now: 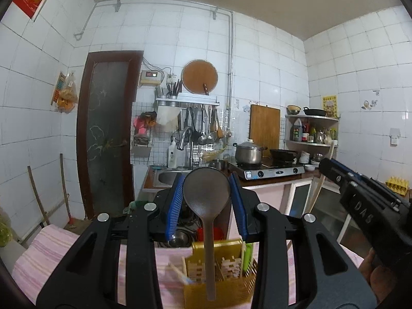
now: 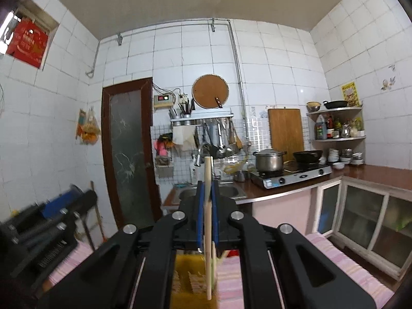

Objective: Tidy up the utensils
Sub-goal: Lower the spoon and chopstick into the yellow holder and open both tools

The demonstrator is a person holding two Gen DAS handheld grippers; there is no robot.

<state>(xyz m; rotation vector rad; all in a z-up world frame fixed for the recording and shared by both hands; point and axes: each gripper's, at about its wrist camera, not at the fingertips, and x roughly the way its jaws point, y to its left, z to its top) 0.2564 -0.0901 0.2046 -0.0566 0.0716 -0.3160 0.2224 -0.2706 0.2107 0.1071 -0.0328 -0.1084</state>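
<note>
Dark brown plastic ladle [image 1: 206, 200] upright, bowl up, handle hanging straight down, clamped between blue jaws. Pale wooden chopsticks [image 2: 209, 221] vertical, pinched tight between jaws. Below both: yellow slatted utensil holder [image 1: 219, 291] on pink striped cloth.

The spoon [image 1: 206, 200] is dark grey-brown all over. The chopsticks [image 2: 208, 221] are pale, bare wood. Each gripper, the left [image 1: 206, 200] and the right [image 2: 208, 200], is black with blue pads. The utensil holder [image 1: 219, 280] is mustard yellow with a slatted, pale lattice front. The cloth [image 1: 46, 252] under it is pink with thin lighter stripes. The wall tiles [image 1: 270, 59] are white, the door frame [image 1: 85, 128] dark reddish brown, and the round board [image 1: 199, 76] warm orange-brown.
</note>
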